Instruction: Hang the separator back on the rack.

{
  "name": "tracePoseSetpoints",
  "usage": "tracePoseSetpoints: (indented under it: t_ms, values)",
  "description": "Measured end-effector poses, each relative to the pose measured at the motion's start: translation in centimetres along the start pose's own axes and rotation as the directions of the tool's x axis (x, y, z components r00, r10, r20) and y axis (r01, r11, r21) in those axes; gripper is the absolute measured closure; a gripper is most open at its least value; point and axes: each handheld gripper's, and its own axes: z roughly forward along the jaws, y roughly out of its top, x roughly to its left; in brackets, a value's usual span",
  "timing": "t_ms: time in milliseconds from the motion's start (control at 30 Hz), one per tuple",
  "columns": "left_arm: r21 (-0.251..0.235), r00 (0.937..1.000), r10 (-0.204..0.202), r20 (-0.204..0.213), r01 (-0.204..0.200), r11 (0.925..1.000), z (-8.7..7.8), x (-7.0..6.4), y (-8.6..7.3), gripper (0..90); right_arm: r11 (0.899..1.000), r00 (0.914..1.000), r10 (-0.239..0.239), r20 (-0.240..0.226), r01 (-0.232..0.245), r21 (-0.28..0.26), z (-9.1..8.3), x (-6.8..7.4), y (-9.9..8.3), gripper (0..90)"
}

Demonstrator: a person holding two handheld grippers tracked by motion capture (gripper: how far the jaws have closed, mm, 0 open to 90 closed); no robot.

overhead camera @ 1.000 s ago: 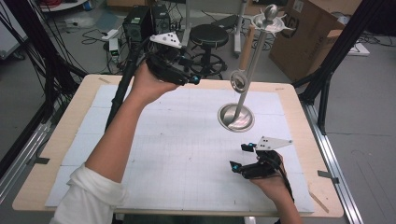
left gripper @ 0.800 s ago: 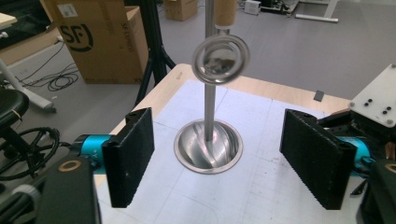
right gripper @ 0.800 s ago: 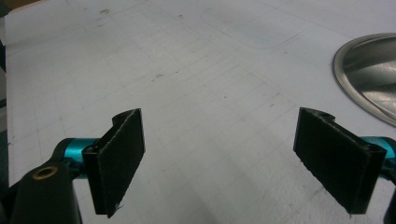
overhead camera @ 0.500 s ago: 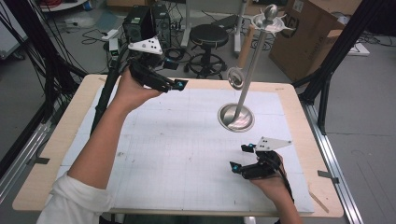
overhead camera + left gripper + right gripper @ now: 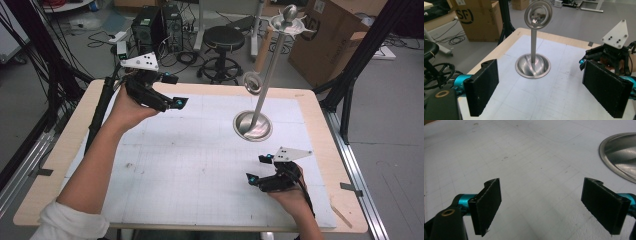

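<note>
Table (image 5: pixel 75 150) mid bare btwn grippers, stand (image 5: pixel 253 125) far-right.

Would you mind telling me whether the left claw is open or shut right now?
Open. In the left gripper view, the left claw has its two black jaws set wide apart with nothing between them, aimed toward the metal stand.
</note>
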Motion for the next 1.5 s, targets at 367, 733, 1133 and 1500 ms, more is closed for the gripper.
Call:
tracePoseSetpoints:
  t_ms: [367, 733, 1133, 1500]
  values:
    - [0.018, 0.9981, -0.061, -0.005, 0.061, 0.998, -1.0, 0.5, -3.6, 9.8, 1.0, 0.9999, 0.012, 0.007, -0.012, 0.002, -0.1, -0.1, -0.2, 15.3]
    - [0.019, 0.9977, -0.067, -0.005, 0.068, 0.9975, -1.6, -0.9, -6.5, 6.6, 1.0, 0.9999, 0.012, 0.007, -0.012, 0.004, -0.1, -0.1, -0.2, 15.3]
    - [0.019, 0.9939, -0.11, -0.008, 0.11, 0.9937, -2.3, -2.1, -10.4, 2.3, 1.0, 0.9999, 0.012, 0.008, -0.012, 0.005, -0.1, -0.1, -0.3, 15.4]
    - [0.037, 0.9909, -0.124, -0.052, 0.126, 0.9913, -2.8, -3.4, -13.9, 2.2, 1.0, 0.9998, 0.016, 0.014, -0.016, 0.007, -0.2, -0.1, -0.3, 15.3]
